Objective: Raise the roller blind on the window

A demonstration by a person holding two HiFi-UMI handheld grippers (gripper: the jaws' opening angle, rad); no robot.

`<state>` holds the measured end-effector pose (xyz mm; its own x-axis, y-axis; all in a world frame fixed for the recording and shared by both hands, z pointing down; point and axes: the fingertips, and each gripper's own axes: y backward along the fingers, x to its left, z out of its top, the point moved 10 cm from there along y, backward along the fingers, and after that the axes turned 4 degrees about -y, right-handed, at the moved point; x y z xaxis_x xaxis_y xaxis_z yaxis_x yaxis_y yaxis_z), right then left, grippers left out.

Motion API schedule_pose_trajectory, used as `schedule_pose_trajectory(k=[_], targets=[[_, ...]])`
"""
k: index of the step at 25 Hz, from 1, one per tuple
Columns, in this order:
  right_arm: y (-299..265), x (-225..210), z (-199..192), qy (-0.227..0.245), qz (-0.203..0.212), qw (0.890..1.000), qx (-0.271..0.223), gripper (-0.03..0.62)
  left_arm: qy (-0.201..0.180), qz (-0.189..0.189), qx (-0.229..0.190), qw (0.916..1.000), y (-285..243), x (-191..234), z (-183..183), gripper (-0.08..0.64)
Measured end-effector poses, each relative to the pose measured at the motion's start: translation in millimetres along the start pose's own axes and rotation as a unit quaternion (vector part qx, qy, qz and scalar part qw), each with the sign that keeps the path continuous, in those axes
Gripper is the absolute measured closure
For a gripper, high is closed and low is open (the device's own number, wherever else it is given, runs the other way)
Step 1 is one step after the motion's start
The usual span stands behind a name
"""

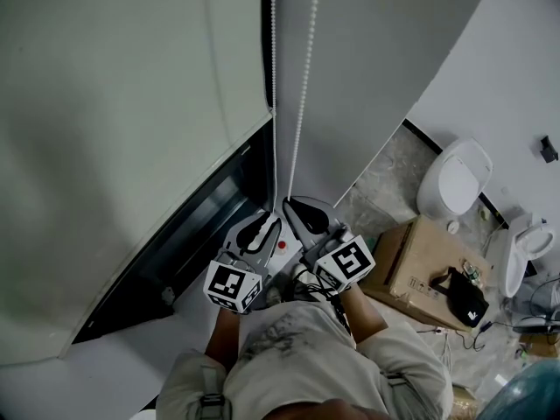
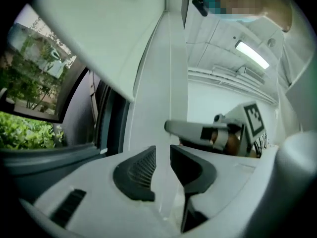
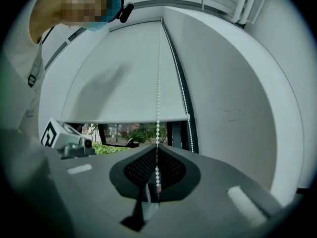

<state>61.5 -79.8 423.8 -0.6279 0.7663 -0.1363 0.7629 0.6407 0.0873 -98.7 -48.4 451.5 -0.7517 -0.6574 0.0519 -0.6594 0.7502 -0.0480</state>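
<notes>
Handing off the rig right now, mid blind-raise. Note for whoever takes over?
Left gripper: open, jaws a little apart, nothing between them. It sits close beside the right one, low by the window frame.
Right gripper: shut on the straight-hanging strand of the bead chain. The free strand hangs to its right.
Roller blind: covers most of the window; only a strip at the bottom is open.
Done: chain gripped.
Left: pull the chain, probably hand over hand, until the blind is up. The views don't show which strand raises it, so test gently.
</notes>
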Motion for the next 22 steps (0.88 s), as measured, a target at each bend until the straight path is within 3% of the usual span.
schedule_pose_trajectory(k=[5,10,16,19,22], targets=[[-1,1,2,-0.002,0.004,1.000,-0.009,0.580,-0.049,-0.003,-0.037,0.9981,-8,0,68,0.462],[-2,1,0,-0.002,0.003,1.000,-0.002,0.580,-0.073,-0.006,-0.074,0.9945,-17,-3,112,0.462],[-4,2,0,0.000,0.004,1.000,-0.001,0.580,-0.080,-0.014,-0.093,0.9924,-31,-4,139,0.470],[-5,4,0,-0.002,0.009,1.000,0.000,0.580,-0.085,-0.005,-0.095,0.9919,-35,-5,144,0.532],[-5,5,0,-0.001,0.006,1.000,0.000,0.580,-0.081,-0.005,-0.099,0.9918,-36,-5,145,0.548]])
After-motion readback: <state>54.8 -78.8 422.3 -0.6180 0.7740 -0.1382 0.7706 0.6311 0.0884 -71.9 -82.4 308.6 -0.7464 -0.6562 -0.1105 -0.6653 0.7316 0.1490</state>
